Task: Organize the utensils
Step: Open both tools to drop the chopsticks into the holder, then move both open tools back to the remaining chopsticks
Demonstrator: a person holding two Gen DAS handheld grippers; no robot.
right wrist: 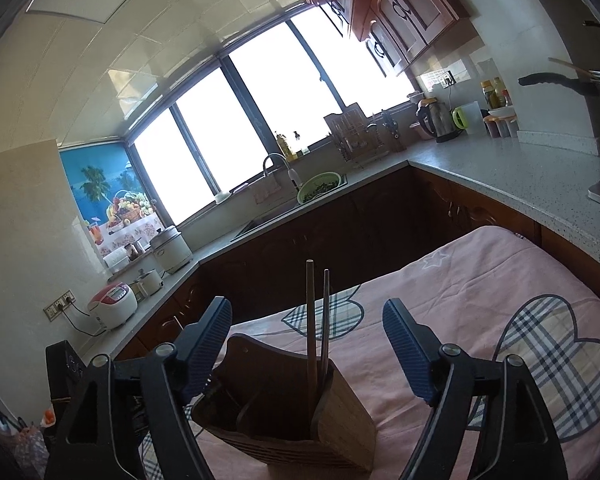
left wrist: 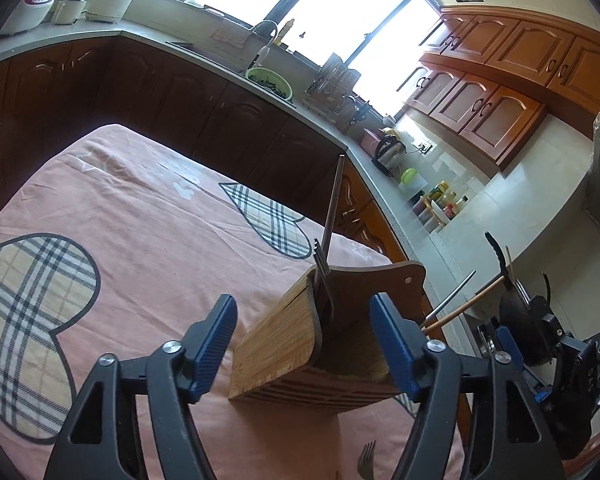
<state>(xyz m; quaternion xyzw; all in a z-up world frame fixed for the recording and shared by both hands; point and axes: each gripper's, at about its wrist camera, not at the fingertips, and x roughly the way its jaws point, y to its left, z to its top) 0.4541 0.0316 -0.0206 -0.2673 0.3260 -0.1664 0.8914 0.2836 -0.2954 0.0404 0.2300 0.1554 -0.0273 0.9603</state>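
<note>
A wooden utensil holder (left wrist: 296,344) stands on the pink tablecloth (left wrist: 140,216). It holds a pair of dark chopsticks (left wrist: 334,208) and a metal fork (left wrist: 322,270), tines up. My left gripper (left wrist: 306,344) is open, its blue pads on either side of the holder, not touching. The right wrist view shows the same holder (right wrist: 300,412) with the chopsticks (right wrist: 311,320) upright in its near compartment. My right gripper (right wrist: 308,348) is open and empty, just above the holder. A second fork (left wrist: 367,460) lies on the cloth near the bottom edge.
The other gripper (left wrist: 548,340) shows at the right of the left wrist view. Behind it a black container (left wrist: 516,304) holds several utensils. Dark cabinets and a grey counter (right wrist: 500,176) with a sink, green bowl (right wrist: 320,186), kettle and cookers wrap around the table.
</note>
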